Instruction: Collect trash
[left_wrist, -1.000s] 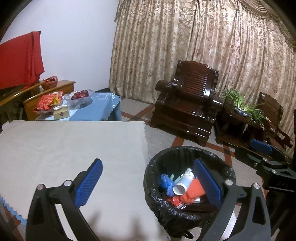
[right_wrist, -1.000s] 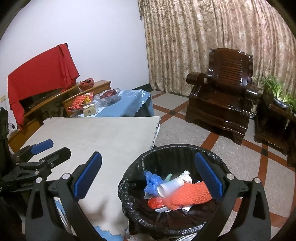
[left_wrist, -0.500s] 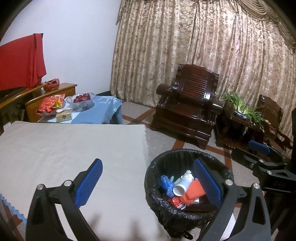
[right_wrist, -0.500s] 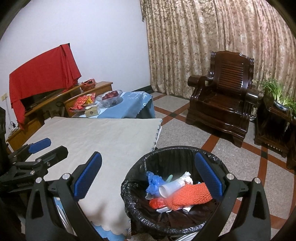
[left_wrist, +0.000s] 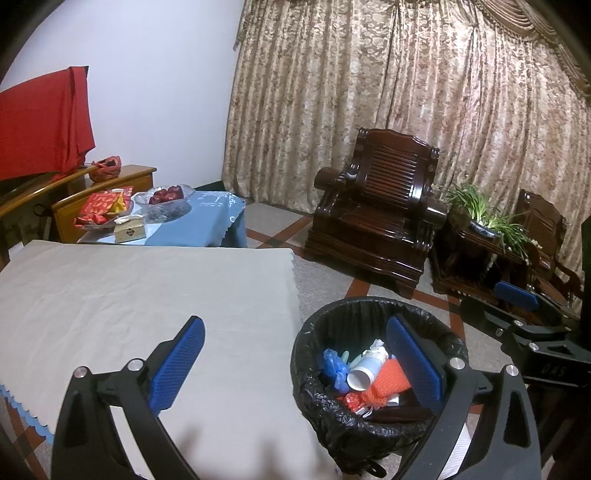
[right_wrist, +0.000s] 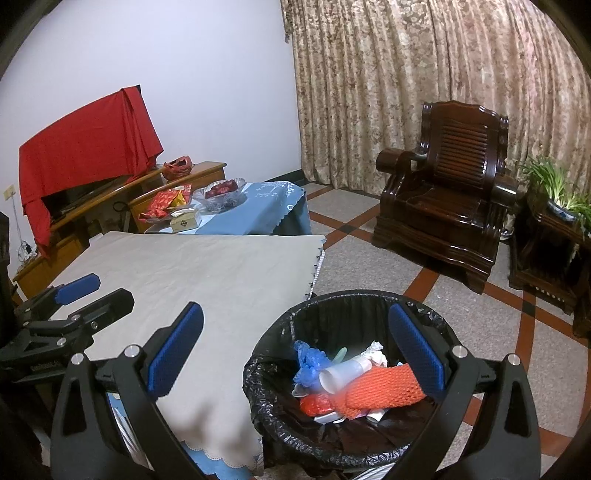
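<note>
A black-lined trash bin (left_wrist: 321, 402) (right_wrist: 266, 417) stands on the floor beside the table's right edge. Inside lie an orange foam net (right_wrist: 380, 387) (left_wrist: 388, 382), a white paper cup (right_wrist: 338, 374) (left_wrist: 364, 373), a blue plastic bag (right_wrist: 308, 363) (left_wrist: 334, 367) and a red wrapper (right_wrist: 316, 402). My left gripper (left_wrist: 295, 362) is open and holds nothing; it hangs over the table edge and bin. My right gripper (right_wrist: 295, 350) is open too, above the bin's rim. Each gripper shows in the other's view: the right one (left_wrist: 513, 306), the left one (right_wrist: 85, 295).
The table wears a grey cloth (left_wrist: 129, 295) (right_wrist: 207, 277). Behind it a blue-covered low table (left_wrist: 199, 221) carries a glass fruit bowl (left_wrist: 166, 197), snack packets and a small box. A dark wooden armchair (left_wrist: 376, 221), a plant stand (left_wrist: 480, 236) and curtains stand beyond tiled floor.
Both grippers have risen and tilted slightly, so the bin and table sit a little lower in view. Both stay open with nothing held.
</note>
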